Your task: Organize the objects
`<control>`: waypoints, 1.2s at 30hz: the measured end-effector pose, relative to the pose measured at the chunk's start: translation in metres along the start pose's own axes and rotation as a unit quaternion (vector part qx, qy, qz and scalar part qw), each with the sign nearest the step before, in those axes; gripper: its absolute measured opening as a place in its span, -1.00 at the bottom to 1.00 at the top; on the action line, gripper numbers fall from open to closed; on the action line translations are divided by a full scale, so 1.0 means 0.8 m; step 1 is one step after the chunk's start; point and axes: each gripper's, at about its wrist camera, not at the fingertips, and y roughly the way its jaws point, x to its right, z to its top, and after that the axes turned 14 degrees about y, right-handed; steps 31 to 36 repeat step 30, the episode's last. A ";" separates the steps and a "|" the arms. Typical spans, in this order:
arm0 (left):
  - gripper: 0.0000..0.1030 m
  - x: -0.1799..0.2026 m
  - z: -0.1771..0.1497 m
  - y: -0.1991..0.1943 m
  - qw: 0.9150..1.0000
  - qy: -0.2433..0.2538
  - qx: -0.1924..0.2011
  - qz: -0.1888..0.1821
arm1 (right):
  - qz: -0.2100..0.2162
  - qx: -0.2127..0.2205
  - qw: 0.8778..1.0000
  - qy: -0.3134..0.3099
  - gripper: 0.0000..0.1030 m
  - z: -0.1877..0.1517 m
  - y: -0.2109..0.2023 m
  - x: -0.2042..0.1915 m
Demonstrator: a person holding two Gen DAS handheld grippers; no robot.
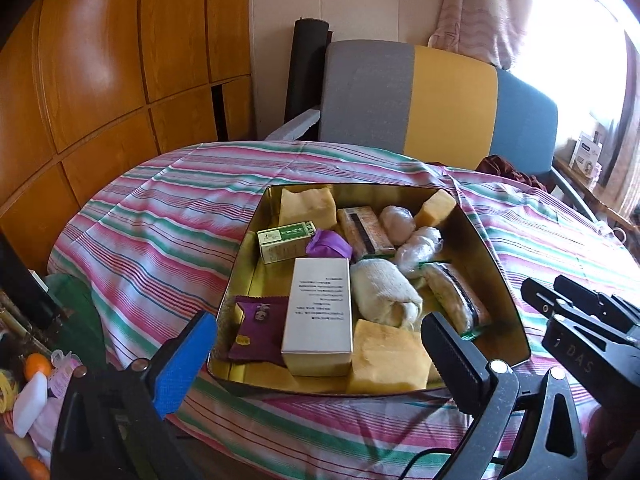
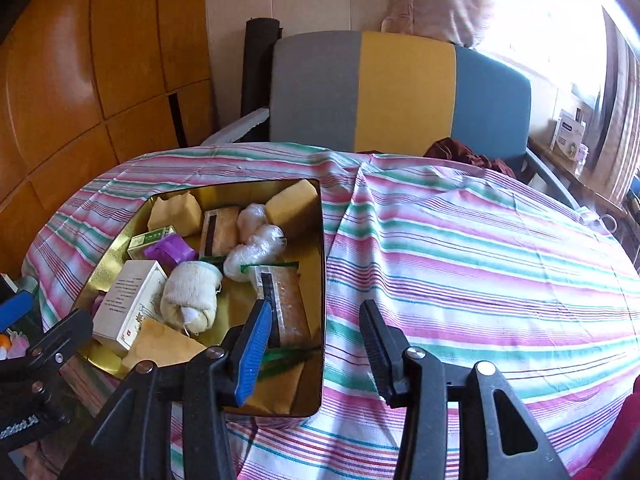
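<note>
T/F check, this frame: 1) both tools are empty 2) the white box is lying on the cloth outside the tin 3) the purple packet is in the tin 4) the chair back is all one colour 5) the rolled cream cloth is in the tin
1) Both tools are empty. True: the left tool and right tool stand open with nothing between the fingers.
2) False: the white box lies inside the tin, not on the striped cloth.
3) True: the purple packet sits in the tin's near left corner.
4) False: the chair back has grey, yellow and blue panels.
5) True: the rolled cream cloth lies beside the white box.
</note>
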 end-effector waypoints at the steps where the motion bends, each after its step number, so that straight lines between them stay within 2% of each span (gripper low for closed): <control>1: 0.99 0.002 0.000 -0.002 1.000 0.001 0.002 0.003 | 0.000 0.000 1.000 0.001 -0.11 0.000 0.000 0.000; 8: 0.99 0.004 -0.001 -0.012 1.000 0.002 0.012 0.011 | 0.001 0.007 1.000 -0.003 -0.11 -0.005 -0.001 -0.006; 36: 0.99 -0.002 -0.008 0.003 1.000 -0.008 -0.004 0.013 | 0.012 -0.002 1.000 -0.011 -0.11 -0.007 0.008 -0.020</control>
